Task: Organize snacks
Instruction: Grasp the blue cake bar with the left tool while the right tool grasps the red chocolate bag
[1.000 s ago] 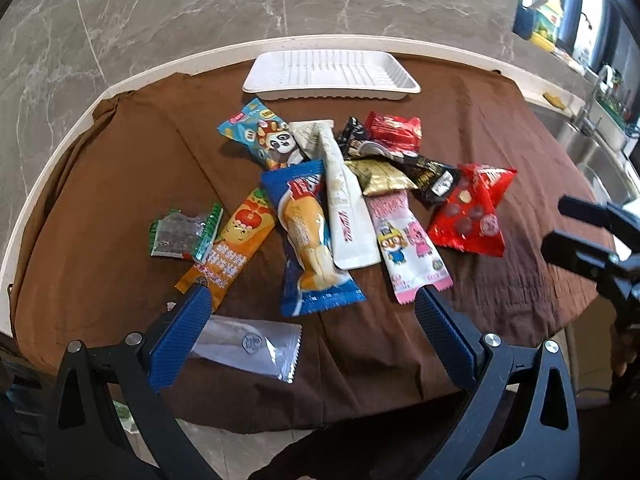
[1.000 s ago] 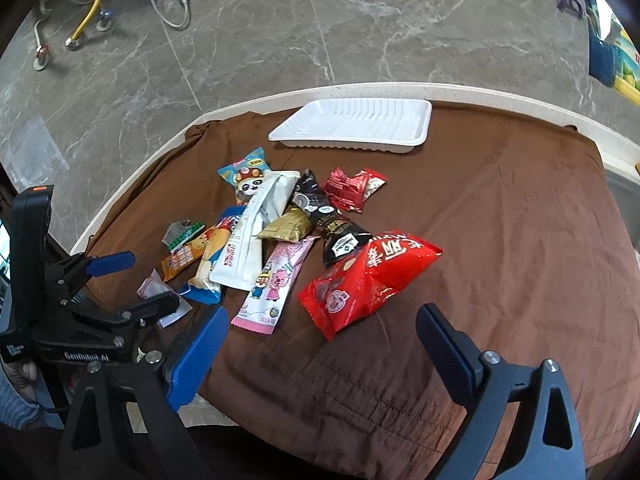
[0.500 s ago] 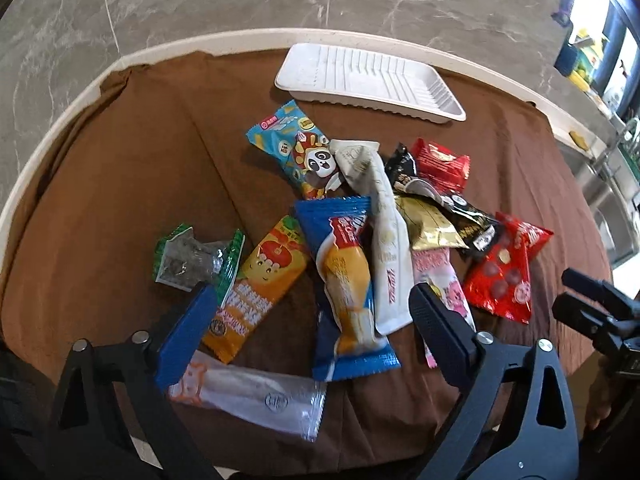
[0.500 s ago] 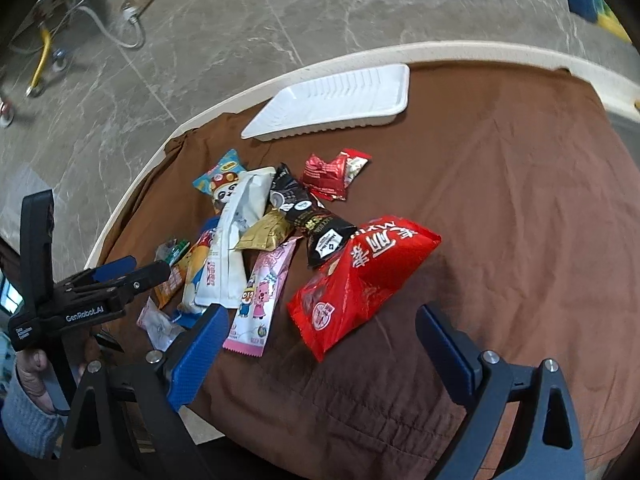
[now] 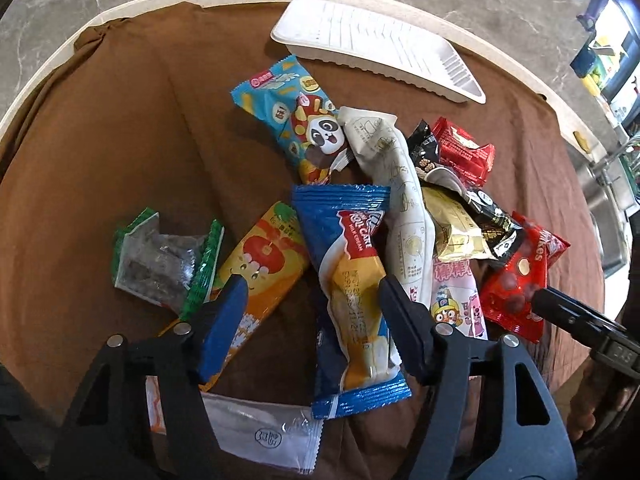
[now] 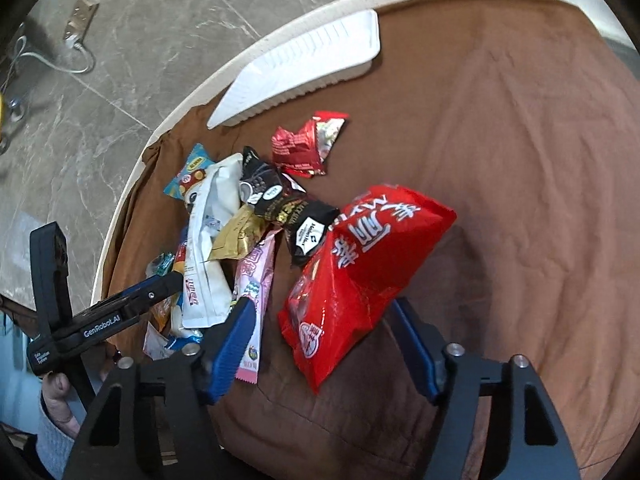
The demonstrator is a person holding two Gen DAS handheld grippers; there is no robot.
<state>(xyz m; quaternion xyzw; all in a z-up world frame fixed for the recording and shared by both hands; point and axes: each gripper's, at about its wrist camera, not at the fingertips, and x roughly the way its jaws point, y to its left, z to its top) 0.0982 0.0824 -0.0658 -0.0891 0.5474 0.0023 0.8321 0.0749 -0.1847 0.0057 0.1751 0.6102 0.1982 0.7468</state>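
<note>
Two grippers, both with jaws spread and gripping nothing. My left gripper hangs low over the near edge of the pile, its fingers straddling the blue cake packet; the orange apple packet runs under the left finger. My right gripper frames the near end of the big red bag, which lies flat on the brown cloth.

Left view only: a clear white wrapper at the near edge, partly under the gripper frame; a green-edged clear packet off to the left; the panda packet in full, at the far left of the heap. In it the red bag shows only as a strip at right, with my right gripper's tip just beside it.

Right view only: the bag's whole face, the crumpled small red packet lying apart on the far side, and my left gripper poking in from the left with my hand under it.

Both views: white tray at the far rim, holding no snacks; long white pouch, gold packet, black packet and pink packet overlapping mid-pile.
</note>
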